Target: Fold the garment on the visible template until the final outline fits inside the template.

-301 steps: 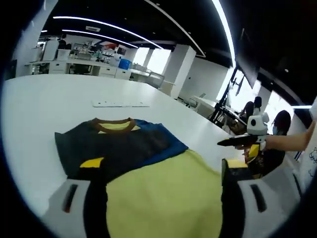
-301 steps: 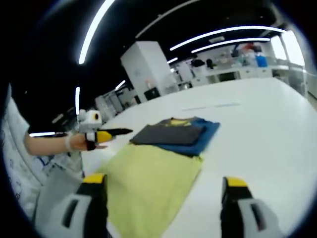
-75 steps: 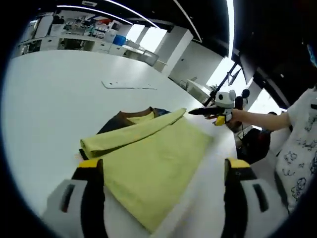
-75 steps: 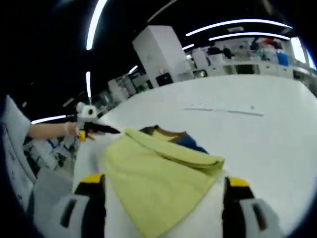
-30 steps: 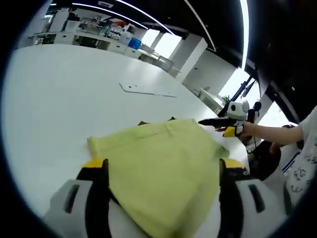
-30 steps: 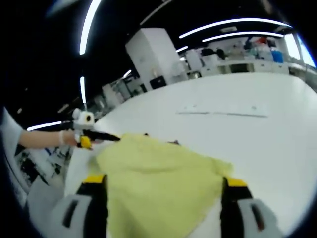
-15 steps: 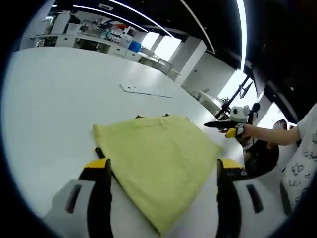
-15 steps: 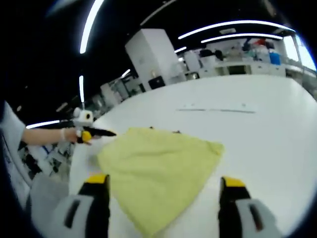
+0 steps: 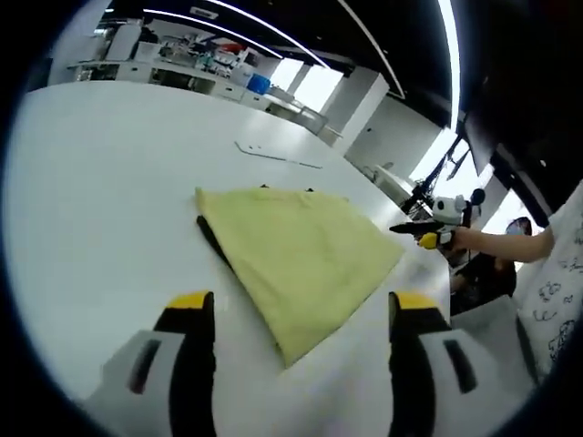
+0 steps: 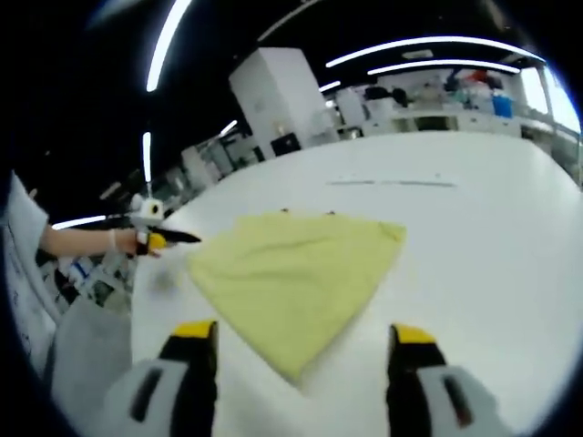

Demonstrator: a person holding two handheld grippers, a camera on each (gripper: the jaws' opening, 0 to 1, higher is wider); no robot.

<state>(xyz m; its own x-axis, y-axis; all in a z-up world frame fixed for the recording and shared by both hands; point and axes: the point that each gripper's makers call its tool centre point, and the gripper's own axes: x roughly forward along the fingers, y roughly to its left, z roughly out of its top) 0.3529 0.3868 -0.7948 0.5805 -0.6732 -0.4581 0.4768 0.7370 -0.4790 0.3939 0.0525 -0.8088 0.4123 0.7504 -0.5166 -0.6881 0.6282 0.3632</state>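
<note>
While both sets of jaws stand spread apart with nothing between them, the yellow-green folded cloth garment (image 9: 296,246) lies flat on the wide white tabletop (image 9: 91,182), well ahead of the tips. In the left gripper view, the left gripper (image 9: 296,314) rises from the bottom edge as 2 grey fingers with black inner faces and yellow tips, open and clear of the fabric. The cloth there forms a roughly 4-sided patch, 1 corner pointing toward the camera, and a thin dark strip (image 9: 213,240) of darker fabric peeks out from under its left edge. Beyond the far edge of the cloth, a thin pale flat strip (image 9: 278,156) rests on the table, well apart from the garment.

At the right of the same view, the right gripper (image 9: 414,231) hovers near the table's edge, held by a person's hand (image 9: 465,238); its dark jaws are too small to judge from here.

From the right gripper view, the right gripper (image 10: 303,341) shows its own 2 yellow-tipped fingers parted and empty, with the garment (image 10: 296,273) lying between and beyond them on the tabletop (image 10: 474,237). The left gripper (image 10: 168,237) appears at the left, near the cloth's left corner, gripped by a hand (image 10: 123,241). White benches and long ceiling lights fill the far room.
</note>
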